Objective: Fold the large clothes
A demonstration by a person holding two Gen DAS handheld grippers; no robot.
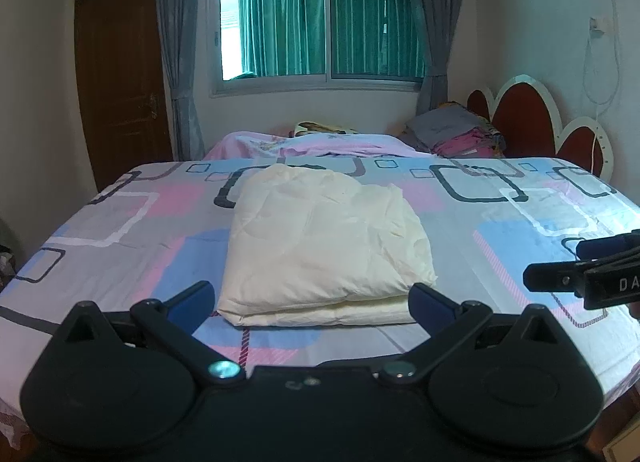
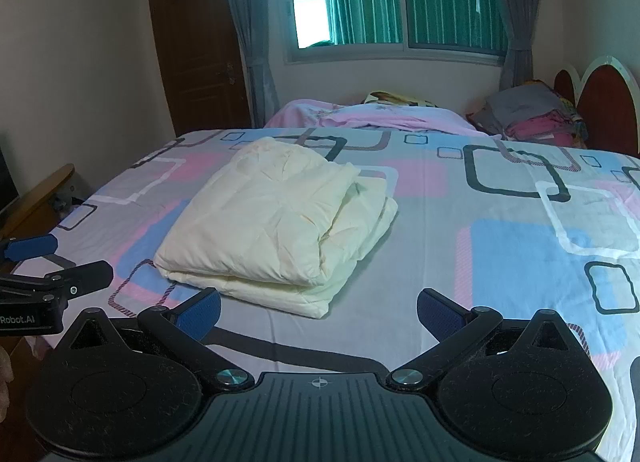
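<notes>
Here the cream garment (image 1: 324, 242) lies folded into a thick, puffy rectangle on the bed (image 1: 120, 230), toward the near edge of the patterned sheet and a little left of its middle. In the right wrist view its right side shows 2 or 3 stacked layers with a loose flap on top (image 2: 360, 198); what kind of garment it is cannot be made out.

The left gripper (image 1: 312, 300) hovers just in front of the bundle's near edge, its blue-padded fingers (image 1: 192, 302) spread wide and holding nothing. The right gripper (image 2: 318, 312) hangs off to the right of the bundle over bare sheet, fingers (image 2: 440, 314) equally spread and empty. Each gripper shows at the edge of the other's view, cut off by the frame.

Nothing lies between the grippers and the bundle. Beyond the bed's far edge sits a second bed with a rumpled pink cover (image 1: 312, 144), and at its right a pile of folded clothes (image 1: 460, 130), grey on top and pink below, beside a red-and-white scalloped headboard (image 1: 536, 118). Behind are a window (image 1: 320, 26) with green curtains, grey drapes at both sides, and a brown door (image 1: 120, 82) at left. A white cord (image 1: 592, 74) hangs on the right wall; its top end is too blurred to identify.
</notes>
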